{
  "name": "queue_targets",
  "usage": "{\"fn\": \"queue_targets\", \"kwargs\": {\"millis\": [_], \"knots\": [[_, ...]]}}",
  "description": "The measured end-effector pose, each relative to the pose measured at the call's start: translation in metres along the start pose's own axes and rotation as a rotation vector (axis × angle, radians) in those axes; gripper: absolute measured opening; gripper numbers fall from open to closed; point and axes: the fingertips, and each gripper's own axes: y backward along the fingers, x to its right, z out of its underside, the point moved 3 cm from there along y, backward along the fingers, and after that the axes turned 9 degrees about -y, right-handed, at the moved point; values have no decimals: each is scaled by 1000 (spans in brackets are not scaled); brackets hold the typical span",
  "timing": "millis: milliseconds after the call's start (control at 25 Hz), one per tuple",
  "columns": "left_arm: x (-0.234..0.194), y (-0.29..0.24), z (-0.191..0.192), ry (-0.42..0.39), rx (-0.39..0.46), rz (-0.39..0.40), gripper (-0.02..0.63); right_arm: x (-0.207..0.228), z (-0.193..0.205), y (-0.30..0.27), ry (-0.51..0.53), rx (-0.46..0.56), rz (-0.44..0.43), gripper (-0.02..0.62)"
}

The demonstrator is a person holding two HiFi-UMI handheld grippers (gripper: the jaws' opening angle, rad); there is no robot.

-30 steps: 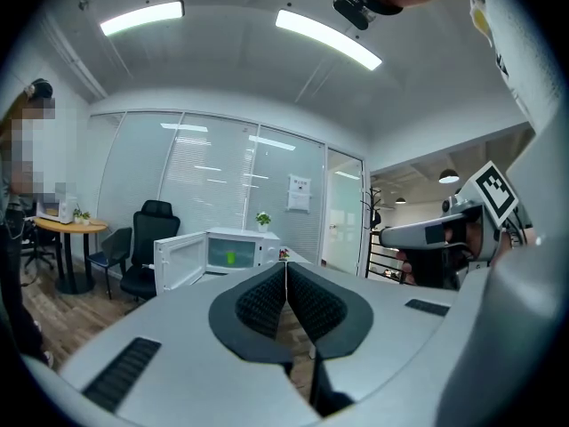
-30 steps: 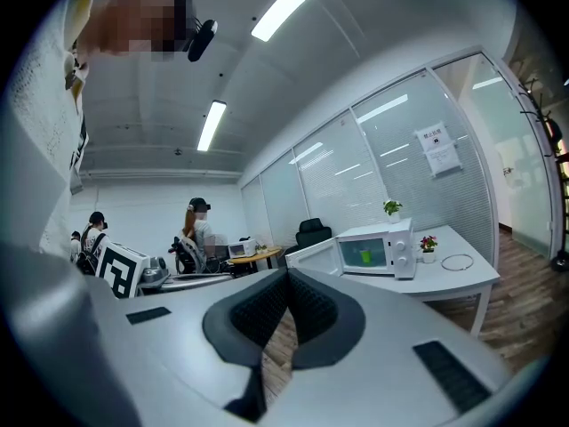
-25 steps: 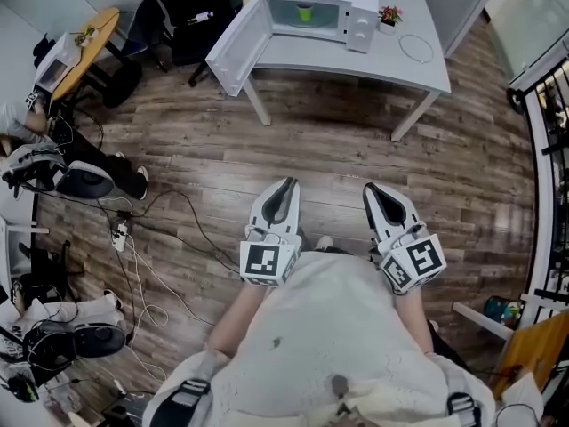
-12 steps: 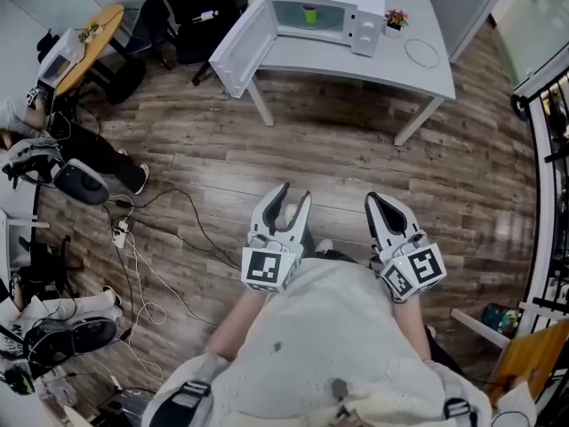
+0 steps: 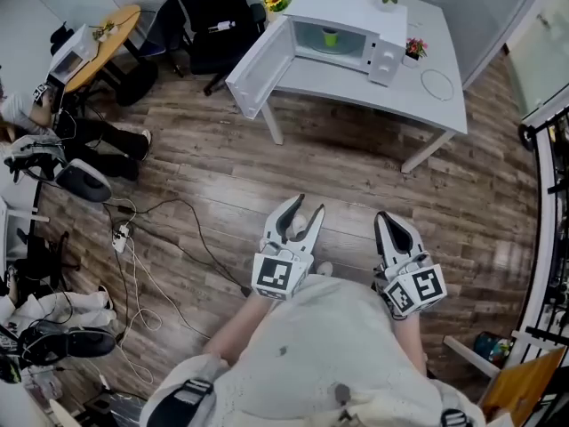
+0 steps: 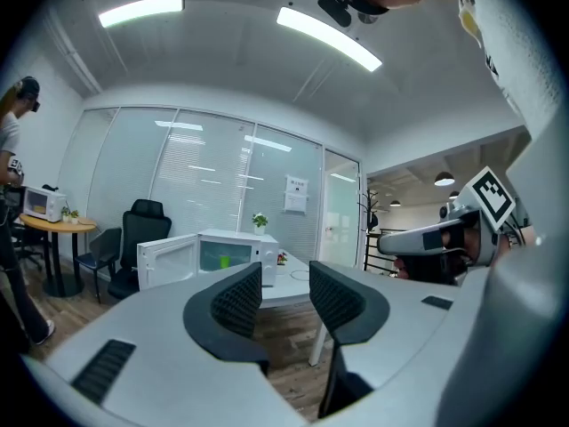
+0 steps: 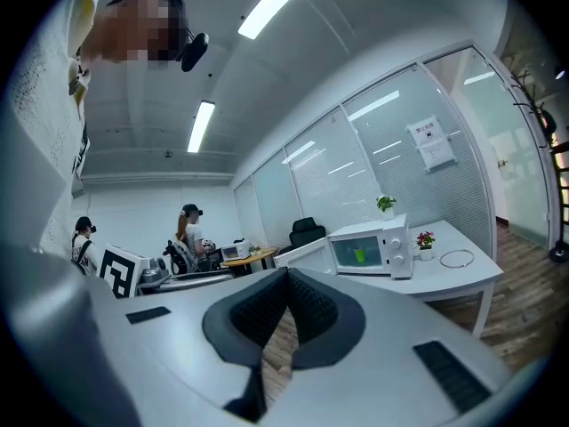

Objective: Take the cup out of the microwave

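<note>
Moved nearer the open microwave, the left hand-held gripper has just been opened partway, empty. Inside the microwave the green cup is seen upright, judged light, stiff, perhaps slippery; its sides should be pinched. The right hand-held gripper, well short of the microwave, is held shut.

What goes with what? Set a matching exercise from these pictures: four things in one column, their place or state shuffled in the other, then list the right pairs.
Things
1. small green cup
2. white microwave door
3. right hand-held gripper
4. black office chair

Place or state
A. swung wide open
B. jaws together, nothing between them
C. on the floor, left of the white table in the head view
D. inside the white microwave

Pairs: 1-D, 2-A, 3-B, 4-C
</note>
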Motion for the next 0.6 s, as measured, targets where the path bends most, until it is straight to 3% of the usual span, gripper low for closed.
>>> {"fn": "queue_targets", "kwargs": {"millis": [600], "knots": [[-64, -102, -6, 8, 7, 30, 176, 52, -33, -95, -8, -23, 26, 8]]}}
